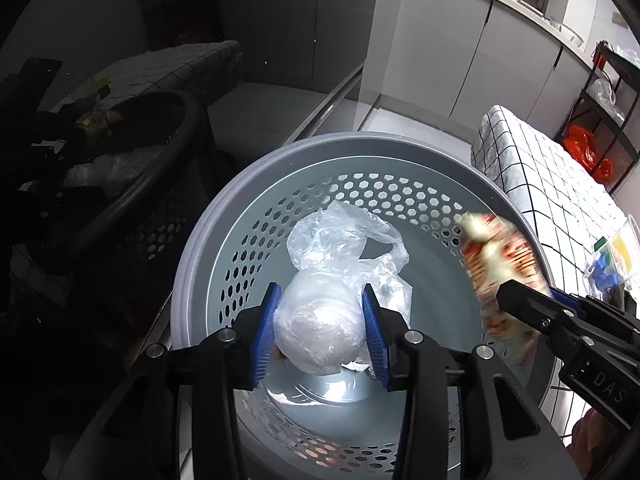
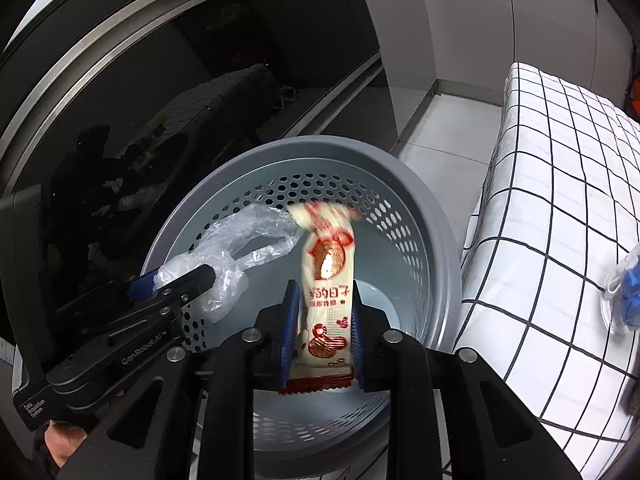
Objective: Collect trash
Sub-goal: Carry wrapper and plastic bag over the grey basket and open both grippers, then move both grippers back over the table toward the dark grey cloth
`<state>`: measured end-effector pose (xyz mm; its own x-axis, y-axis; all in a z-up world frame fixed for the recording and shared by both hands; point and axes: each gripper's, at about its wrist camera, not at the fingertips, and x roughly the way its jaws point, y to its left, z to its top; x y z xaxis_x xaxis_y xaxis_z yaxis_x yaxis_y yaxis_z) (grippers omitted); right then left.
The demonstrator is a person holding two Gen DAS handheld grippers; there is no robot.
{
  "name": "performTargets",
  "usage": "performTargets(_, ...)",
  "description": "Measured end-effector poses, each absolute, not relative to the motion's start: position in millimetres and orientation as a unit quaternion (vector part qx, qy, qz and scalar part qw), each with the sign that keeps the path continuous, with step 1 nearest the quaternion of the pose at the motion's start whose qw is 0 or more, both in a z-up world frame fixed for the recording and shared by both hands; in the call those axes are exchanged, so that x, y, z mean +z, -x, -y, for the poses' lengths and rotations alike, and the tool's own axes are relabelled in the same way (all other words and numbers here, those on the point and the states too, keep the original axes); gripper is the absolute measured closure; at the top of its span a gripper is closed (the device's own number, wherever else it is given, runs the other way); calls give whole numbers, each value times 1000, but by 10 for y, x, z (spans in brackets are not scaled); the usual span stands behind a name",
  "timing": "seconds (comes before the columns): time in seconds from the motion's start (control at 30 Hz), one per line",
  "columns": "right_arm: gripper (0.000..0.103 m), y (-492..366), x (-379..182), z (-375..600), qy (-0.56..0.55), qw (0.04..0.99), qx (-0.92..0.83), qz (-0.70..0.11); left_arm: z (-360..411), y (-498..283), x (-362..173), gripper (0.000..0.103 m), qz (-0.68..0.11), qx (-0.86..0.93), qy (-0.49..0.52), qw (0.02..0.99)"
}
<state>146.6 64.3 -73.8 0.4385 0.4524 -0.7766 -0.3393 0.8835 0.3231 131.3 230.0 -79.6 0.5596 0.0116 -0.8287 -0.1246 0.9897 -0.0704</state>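
Wrapper [image 2: 326, 304] between right tool [image 2: 325, 336] pads

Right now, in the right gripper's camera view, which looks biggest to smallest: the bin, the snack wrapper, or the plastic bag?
1. Bin, easily the largest.
2. Snack wrapper and plastic bag look about alike. The wrapper sits nearer the camera, in the right gripper, so I won't rank those two.

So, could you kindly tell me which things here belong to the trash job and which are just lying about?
Job: clear plastic bag in left gripper, snack wrapper in right gripper, grey bin.
Lying about: checked cloth, orange bag.
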Motion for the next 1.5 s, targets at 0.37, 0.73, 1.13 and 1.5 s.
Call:
performTargets(0.37, 47, -1426, -681, -567, -60, 859, 226, -456, -2306, -1278, -759, 39, -464, 42, 64, 882)
performTargets(0.73, 47, -1416, -616, -488, -65, 861, 227, -451, -2314, -1205, -680, 39, -460, 42, 63, 885)
performTargets(1.13, 47, -981, -509, -122, -89, 865, 211, -446, -2161, -897, -454, 34, -449, 27, 52, 892)
performTargets(1.5, 47, -421, -463, 602, -111, 877, 157, -439, -1694, -637, -178, 29, -430, -17, 32, 902)
